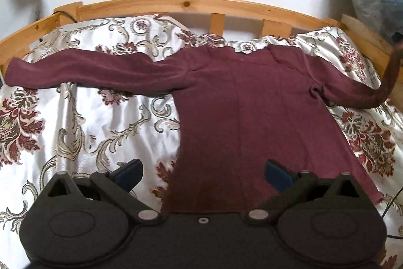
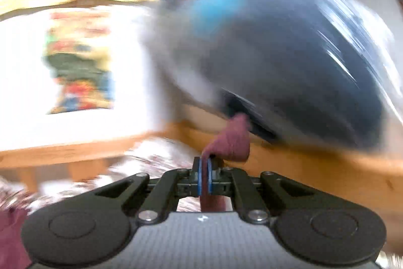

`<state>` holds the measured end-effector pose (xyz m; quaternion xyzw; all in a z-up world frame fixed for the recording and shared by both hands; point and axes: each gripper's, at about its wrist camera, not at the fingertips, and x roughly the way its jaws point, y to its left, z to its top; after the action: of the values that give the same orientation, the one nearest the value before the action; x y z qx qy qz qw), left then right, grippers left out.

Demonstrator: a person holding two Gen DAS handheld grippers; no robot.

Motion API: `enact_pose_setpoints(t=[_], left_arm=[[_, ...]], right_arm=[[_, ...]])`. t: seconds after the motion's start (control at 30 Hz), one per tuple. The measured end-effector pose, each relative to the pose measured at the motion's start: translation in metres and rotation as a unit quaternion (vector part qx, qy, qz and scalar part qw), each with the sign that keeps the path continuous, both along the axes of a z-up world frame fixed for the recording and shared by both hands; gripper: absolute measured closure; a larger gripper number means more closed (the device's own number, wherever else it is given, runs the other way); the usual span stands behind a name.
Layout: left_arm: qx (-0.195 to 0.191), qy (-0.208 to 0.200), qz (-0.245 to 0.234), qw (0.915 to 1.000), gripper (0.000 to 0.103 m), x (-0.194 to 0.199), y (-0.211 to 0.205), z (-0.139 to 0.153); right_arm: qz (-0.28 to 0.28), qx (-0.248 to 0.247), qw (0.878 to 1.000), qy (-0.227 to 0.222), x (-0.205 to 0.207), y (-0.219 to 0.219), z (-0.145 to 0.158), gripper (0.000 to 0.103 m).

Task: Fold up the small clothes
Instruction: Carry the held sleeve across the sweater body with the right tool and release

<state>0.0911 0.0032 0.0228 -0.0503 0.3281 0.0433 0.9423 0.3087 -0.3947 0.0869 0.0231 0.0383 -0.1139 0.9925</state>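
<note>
With the maroon long-sleeved top [image 1: 252,102] spread flat on the bed [image 1: 83,127], the left gripper [image 1: 202,172] hovers open over the hem while the right gripper [image 2: 204,177] pinches 1 sleeve cuff [image 2: 230,140] shut, and a fast pull risks dragging the body askew.

- The left gripper [image 1: 202,172] hovers over the hem of the maroon shirt [image 1: 252,105], jaws spread wide, gripping nothing.
- The right gripper [image 2: 204,177] has its jaws clamped on that shirt's sleeve cuff, lifted off the bed.
</note>
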Motion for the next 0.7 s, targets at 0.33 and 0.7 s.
enact_pose_setpoints(t=[0.33, 0.7], left_arm=[[-0.02, -0.015, 0.047, 0.9986, 0.001, -0.004, 0.02, 0.005], [-0.021, -0.021, 0.058, 0.9979, 0.001, -0.003, 0.025, 0.003]], right_arm=[[0.28, -0.165, 0.946, -0.018, -0.035, 0.176, -0.001, 0.097], [0.386, -0.303, 0.869, 0.066, -0.075, 0.26, -0.109, 0.097]])
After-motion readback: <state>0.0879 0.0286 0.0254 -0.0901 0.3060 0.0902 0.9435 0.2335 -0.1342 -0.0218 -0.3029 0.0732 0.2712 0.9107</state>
